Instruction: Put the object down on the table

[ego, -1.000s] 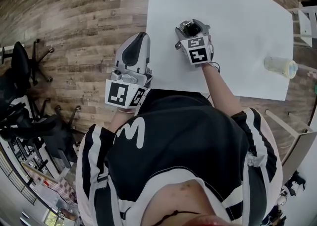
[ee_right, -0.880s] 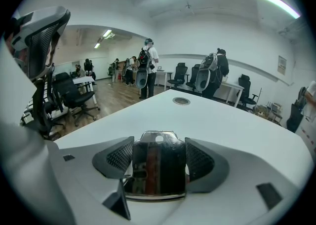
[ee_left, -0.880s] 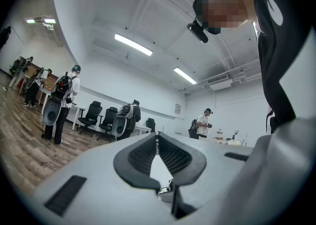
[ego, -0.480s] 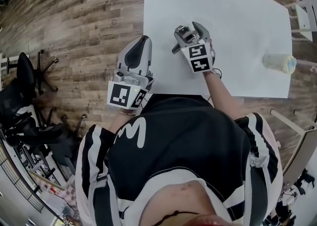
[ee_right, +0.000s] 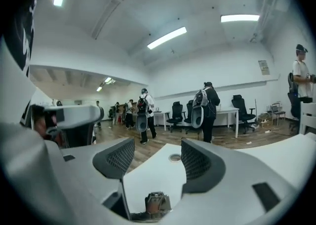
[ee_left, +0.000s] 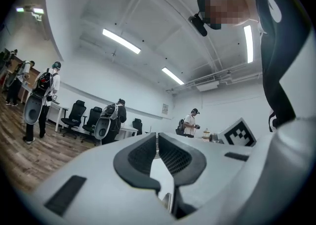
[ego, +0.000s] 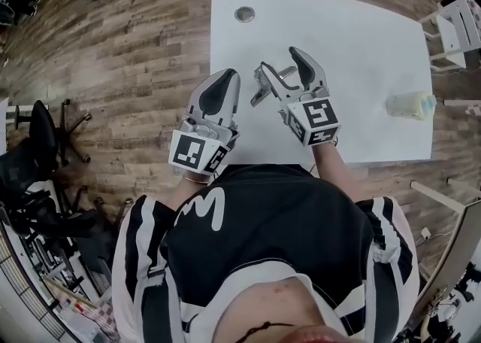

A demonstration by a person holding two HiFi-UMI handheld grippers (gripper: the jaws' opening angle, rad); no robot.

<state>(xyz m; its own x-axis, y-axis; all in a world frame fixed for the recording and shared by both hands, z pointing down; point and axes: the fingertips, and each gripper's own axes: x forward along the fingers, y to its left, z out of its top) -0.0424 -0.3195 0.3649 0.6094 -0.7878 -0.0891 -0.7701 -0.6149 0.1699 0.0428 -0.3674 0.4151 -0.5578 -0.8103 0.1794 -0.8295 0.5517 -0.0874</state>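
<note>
**Sitting on the bench, the jar is clear of both jaws**

The jar [ego: 409, 104] is sitting on the white bench [ego: 361, 40] near its right edge; I cannot tell whether it is upright or on its side. Nothing is touching it, so the putting-down step is looking done, to my eye. The right gripper [ego: 278, 72] is hovering over the middle of the bench, well apart from the jar, with its jaws standing wide and only bare bench showing between them. The left gripper [ego: 228, 77] is hanging by the bench's left edge, farther off again, its jaws pressing together on nothing. If anything is left, the next move is calling only for both grippers drawing back without brushing the jar.
</note>
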